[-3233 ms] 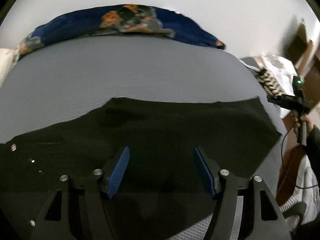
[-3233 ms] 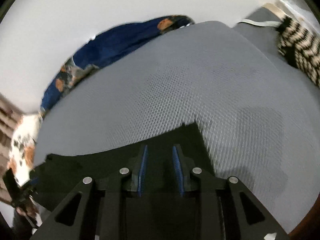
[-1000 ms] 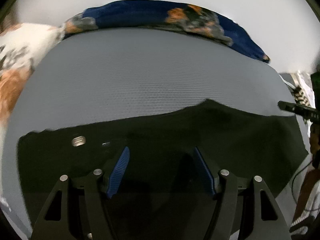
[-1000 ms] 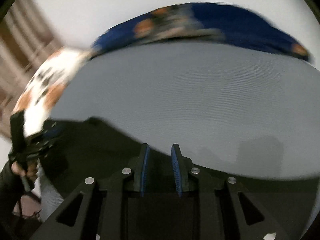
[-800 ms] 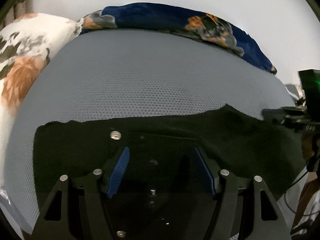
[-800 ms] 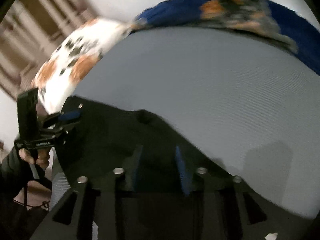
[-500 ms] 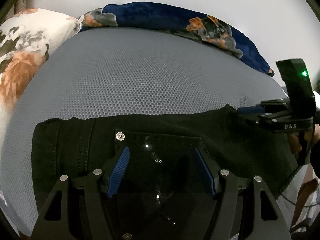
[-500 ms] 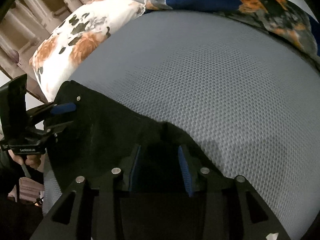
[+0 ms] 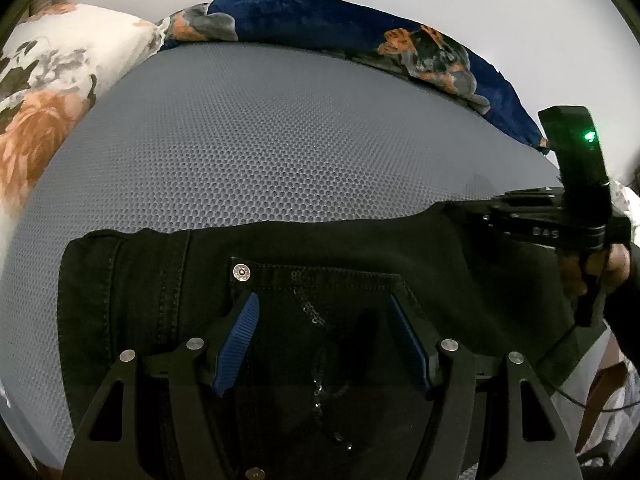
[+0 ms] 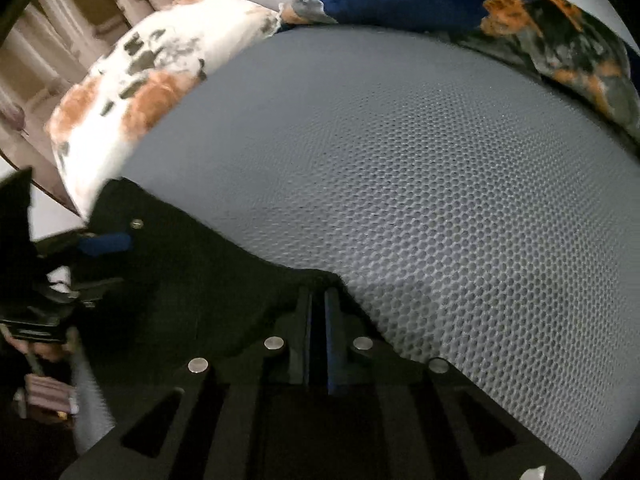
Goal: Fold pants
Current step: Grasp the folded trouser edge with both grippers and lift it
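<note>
the black pants [image 9: 360,248] lie on the grey mesh mattress [image 9: 280,152], near its front edge. the left gripper [image 9: 324,344] hovers over the pocket with the jaws apart, holding nothing. the right gripper [image 10: 318,336] has just closed its jaws and now pinches the pants' edge at the far side.

A grey honeycomb-mesh bed [image 9: 280,152] carries black pants [image 9: 132,280], a floral pillow [image 9: 48,92] and a navy flowered blanket [image 9: 320,24].

Left gripper [image 9: 324,336] points steeply down, blue pads spread wide apart. Right gripper [image 10: 318,320] angles down too, its jaws just closed together.
</note>
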`<state>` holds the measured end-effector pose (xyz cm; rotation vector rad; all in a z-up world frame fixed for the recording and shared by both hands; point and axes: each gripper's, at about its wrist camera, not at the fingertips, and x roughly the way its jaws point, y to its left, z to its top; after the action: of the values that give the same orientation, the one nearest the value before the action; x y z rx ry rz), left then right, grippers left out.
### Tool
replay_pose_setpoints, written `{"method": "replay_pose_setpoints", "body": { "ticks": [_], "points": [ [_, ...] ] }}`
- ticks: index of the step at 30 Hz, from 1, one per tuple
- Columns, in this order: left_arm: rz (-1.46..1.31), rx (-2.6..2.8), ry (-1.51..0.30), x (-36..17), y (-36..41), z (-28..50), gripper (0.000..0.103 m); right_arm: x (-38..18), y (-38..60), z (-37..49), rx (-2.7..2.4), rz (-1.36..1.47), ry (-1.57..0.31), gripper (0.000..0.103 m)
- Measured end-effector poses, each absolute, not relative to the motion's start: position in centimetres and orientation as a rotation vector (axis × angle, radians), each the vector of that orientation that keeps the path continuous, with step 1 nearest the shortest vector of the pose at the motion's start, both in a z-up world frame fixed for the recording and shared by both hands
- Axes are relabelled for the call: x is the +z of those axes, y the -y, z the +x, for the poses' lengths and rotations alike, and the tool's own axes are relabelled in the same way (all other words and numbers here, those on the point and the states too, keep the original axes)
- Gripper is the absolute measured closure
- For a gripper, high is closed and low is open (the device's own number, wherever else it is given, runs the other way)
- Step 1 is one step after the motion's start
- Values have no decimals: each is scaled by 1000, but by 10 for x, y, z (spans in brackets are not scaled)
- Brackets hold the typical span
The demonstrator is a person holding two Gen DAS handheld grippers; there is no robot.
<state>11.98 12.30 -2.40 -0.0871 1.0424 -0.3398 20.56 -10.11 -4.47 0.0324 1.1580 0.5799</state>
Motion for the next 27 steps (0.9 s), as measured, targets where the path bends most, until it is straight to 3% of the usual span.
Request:
{"method": "replay_pose_setpoints", "body": {
  "ticks": [4, 7, 15, 20, 27],
  "points": [
    [-48, -335, -1040, -27, -119, 118, 36, -47, 101, 206, 565, 49, -1159, 96],
    [-10, -321, -1022, -26, -113, 114, 36, -32, 112, 202, 521, 116, -1147, 81],
    [24, -381, -879, 2, -92, 96, 36, 17, 178, 138, 290, 93, -1024, 81],
    [141, -511, -866, 11, -38, 104, 35, 5, 218, 92, 131, 60, -1069, 80],
    [101, -595, -930, -8, 21, 143, 35, -20, 243, 65, 38, 80, -1107, 80]
  ]
}}
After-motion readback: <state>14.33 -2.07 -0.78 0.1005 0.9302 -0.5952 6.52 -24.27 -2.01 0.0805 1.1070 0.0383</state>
